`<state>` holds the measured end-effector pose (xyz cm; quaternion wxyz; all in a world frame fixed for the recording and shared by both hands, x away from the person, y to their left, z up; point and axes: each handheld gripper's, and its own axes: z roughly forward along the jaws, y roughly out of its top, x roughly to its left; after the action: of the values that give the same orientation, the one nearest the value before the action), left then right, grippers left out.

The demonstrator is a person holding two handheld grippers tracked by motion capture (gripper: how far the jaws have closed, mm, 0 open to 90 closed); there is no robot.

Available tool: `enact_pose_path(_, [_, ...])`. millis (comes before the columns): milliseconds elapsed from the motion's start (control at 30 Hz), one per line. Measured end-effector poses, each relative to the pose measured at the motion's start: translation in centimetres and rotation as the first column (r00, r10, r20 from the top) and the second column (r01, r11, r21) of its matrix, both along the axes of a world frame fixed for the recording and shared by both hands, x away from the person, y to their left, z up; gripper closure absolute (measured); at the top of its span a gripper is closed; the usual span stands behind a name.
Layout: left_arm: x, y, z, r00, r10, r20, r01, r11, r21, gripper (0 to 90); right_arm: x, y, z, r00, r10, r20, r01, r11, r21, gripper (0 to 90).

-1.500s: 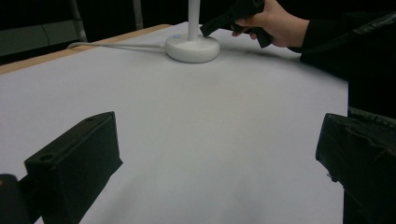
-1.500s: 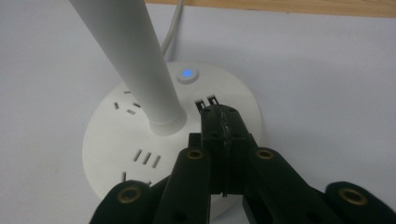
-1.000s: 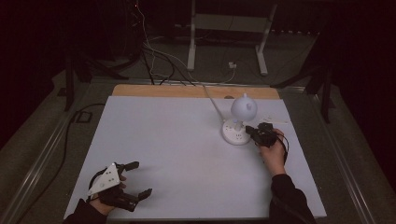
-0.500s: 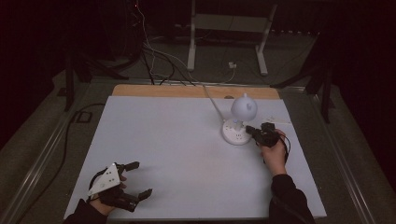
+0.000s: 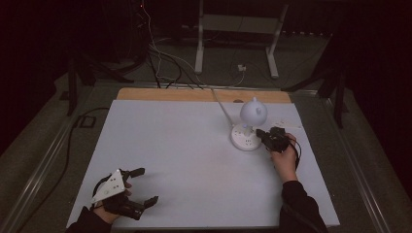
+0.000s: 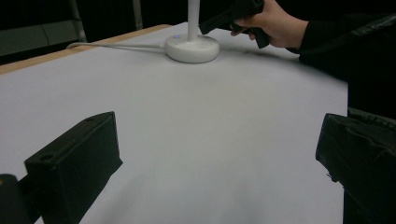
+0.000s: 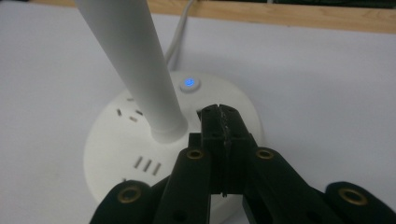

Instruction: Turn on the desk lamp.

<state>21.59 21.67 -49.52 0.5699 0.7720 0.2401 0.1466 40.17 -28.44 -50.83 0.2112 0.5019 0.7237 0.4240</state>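
White lamp base [image 7: 173, 154]: your right gripper [image 7: 219, 112], jaws pressed together and empty, sits just short of the blue-lit button [image 7: 189, 83]; press straight down, lightly. Left gripper [image 5: 141, 187] wide, idle

We look along our tongs [image 7: 219, 112], whose two black jaws are pressed together with no gap between them, their tips over the round white base [image 7: 140, 154] of a lamp. Just beyond the tips sits a small button [image 7: 189, 83] glowing blue. A white stem [image 7: 133, 65] rises tilted from the base's middle, left of the jaws. Socket slots [image 7: 147, 164] mark the base's top (some near the stem, some nearer us). A white cord [image 7: 180, 35] runs back across the white tabletop [image 7: 327, 84] toward its wooden edge [image 7: 280, 14].
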Motion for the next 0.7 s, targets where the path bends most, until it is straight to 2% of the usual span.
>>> enact_pose_path(67, [0.0, 0.0, 0.0, 1.0000, -0.001, 0.001, 0.001, 1.0000, 0.001, 0.3, 0.1, 0.0, -0.3, 1.0000, -0.002, -0.009, 0.002, 1.000, -0.011, 90.0])
enact_pose_path(267, [0.0, 0.0, 0.0, 1.0000, 0.000, 0.000, 0.000, 1.0000, 0.000, 0.4, -0.1, 0.0, -0.5, 1.0000, -0.002, 0.004, 0.002, 1.000, -0.024, 90.0])
enact_pose_path(400, [-0.1, -0.1, 0.0, 1.0000, -0.003, 0.000, 0.003, 1.0000, 0.001, 0.4, -0.1, 0.1, -0.7, 0.9999, 0.001, 0.013, -0.001, 1.000, -0.014, 90.0])
enact_pose_path(433, [-0.1, -0.1, 0.0, 1.0000, -0.002, 0.001, 0.002, 1.0000, 0.000, 0.4, -0.1, 0.4, -0.7, 0.9996, 0.019, 0.019, -0.018, 1.000, -0.025, 90.0])
enact_pose_path(533, [-0.1, 0.0, 0.0, 1.0000, 0.000, 0.001, 0.000, 1.0000, -0.003, 0.4, 0.0, 0.5, -0.6, 0.9999, 0.009, 0.014, -0.009, 0.999, -0.038, 90.0])
enact_pose_path(600, [0.0, 0.0, 0.0, 1.0000, 0.002, 0.000, -0.002, 1.0000, -0.005, 0.4, -0.2, 0.5, -0.1, 0.9995, 0.011, 0.030, -0.010, 0.998, -0.065, 89.6])
enact_pose_path(700, [0.0, 0.0, 0.0, 1.0000, 0.002, -0.002, -0.002, 1.0000, -0.002, 0.4, -0.3, -0.2, 0.9, 0.9976, 0.024, 0.064, -0.023, 1.000, -0.008, 67.6])
